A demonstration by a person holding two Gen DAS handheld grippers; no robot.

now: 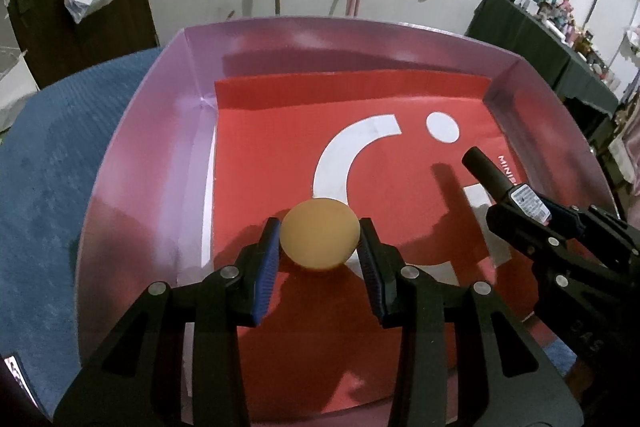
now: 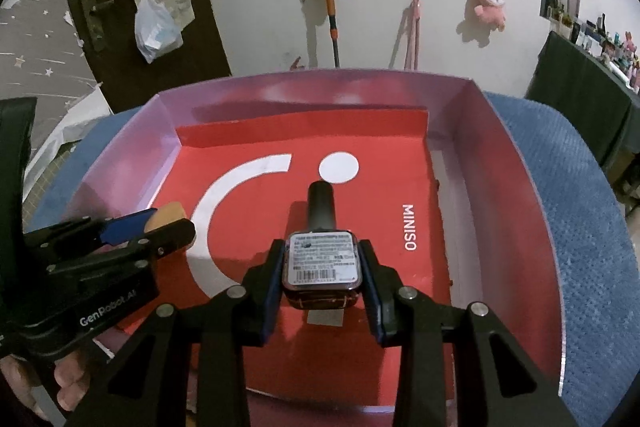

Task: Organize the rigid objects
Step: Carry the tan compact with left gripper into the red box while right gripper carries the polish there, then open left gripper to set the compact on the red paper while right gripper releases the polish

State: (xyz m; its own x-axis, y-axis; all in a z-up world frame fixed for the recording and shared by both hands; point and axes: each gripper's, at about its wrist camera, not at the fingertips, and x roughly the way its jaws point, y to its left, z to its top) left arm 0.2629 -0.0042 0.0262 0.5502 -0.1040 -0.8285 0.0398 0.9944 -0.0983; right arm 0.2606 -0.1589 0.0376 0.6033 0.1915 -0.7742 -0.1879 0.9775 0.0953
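Two grippers hang over one shallow box. The left gripper, with ribbed blue pads, clamps a smooth tan disc by its rim; the right gripper pinches a dark bottle, squarish, with a barcode label on its base and a round black cap pointing away. Both are held above the box's glossy pink-walled, red-lined floor, which rests on a nubby blue mat.
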